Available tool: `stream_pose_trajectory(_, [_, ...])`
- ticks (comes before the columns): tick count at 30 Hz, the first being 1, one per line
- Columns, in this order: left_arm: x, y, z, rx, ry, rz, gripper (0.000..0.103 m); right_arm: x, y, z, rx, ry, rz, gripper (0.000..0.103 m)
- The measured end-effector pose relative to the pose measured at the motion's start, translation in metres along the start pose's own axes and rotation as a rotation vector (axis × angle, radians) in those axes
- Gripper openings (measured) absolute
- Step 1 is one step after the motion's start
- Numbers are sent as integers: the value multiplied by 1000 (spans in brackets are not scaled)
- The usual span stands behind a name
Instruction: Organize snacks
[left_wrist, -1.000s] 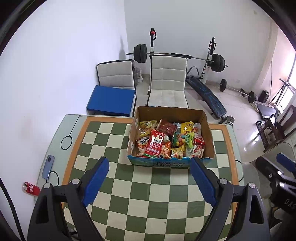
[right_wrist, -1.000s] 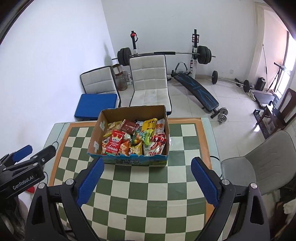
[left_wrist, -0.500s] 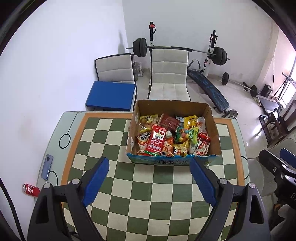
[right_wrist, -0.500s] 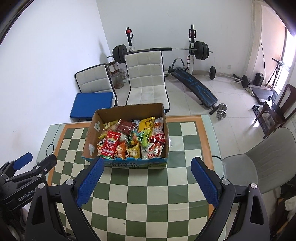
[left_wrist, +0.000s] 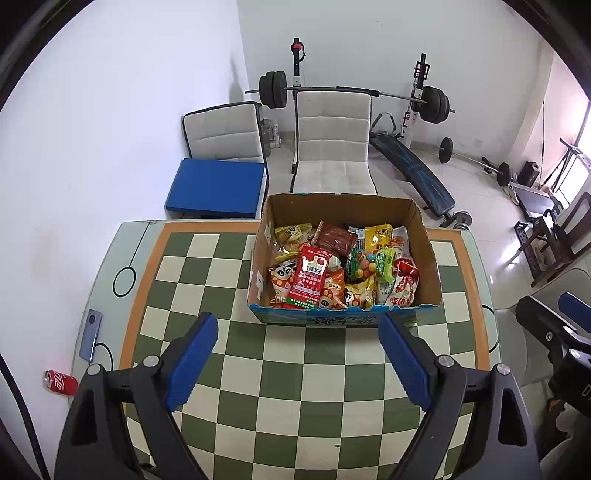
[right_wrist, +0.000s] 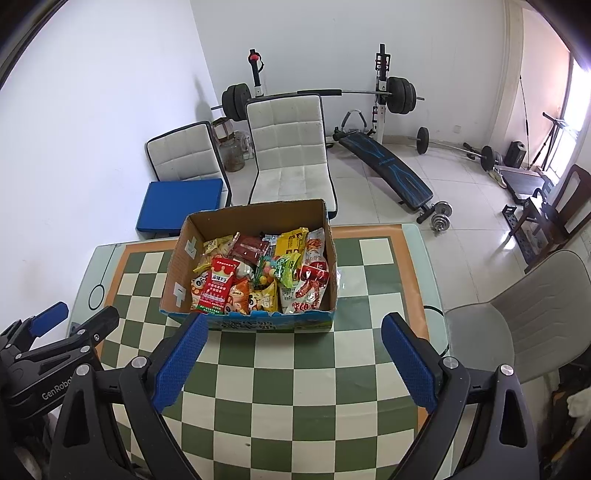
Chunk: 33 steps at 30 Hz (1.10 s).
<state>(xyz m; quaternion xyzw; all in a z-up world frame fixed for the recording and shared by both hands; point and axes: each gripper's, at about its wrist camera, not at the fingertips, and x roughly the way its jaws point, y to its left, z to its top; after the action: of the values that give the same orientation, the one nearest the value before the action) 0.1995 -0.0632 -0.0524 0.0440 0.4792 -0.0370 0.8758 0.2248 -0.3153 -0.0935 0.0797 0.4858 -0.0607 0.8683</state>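
The cardboard box (left_wrist: 345, 258) of snack packets (left_wrist: 340, 271) is sitting open-topped on the checkered table (left_wrist: 295, 387), its long axis seemingly running left-right. Left gripper (left_wrist: 297, 363) and right gripper (right_wrist: 291, 360) are hovering before it, jaws spread and empty.

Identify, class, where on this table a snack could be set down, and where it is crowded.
Free: the bare checkered tabletop between the cardboard snack box and both open grippers, left and right; also the squares left of the box, up to the orange border. Crowded: inside the box, packed with packets, and the pale left edge holding a blue phone.
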Motion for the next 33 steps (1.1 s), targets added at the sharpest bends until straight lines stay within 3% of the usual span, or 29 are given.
stream_pose_trajectory(33, [6, -3, 4, 26, 3, -24, 89, 10, 4, -5, 13, 17, -1, 97])
